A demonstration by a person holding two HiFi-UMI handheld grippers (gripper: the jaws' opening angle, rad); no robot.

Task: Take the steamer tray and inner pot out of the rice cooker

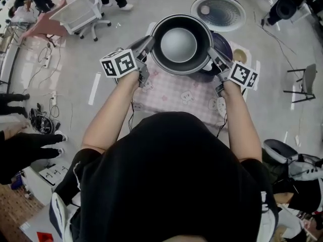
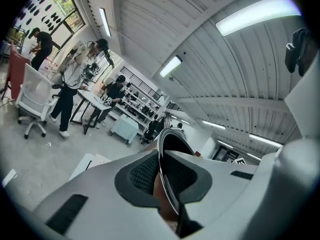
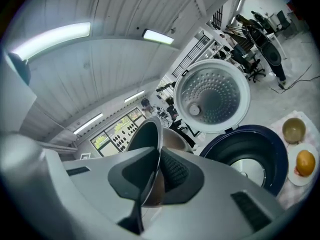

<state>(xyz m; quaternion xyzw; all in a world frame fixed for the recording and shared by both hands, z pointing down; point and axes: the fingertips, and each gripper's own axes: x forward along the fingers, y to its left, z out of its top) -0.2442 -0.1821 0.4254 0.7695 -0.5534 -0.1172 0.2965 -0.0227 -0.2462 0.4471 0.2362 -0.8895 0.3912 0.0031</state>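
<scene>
Pinching thin rim of inner pot, left gripper and right gripper hold it upper centre: dark walls, pale grey floor; open rice cooker behind.

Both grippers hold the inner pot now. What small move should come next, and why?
Probably lower the inner pot onto the checked cloth nearer the person. The left gripper and right gripper are shut on its rim, and it hangs out of the open rice cooker.
</scene>
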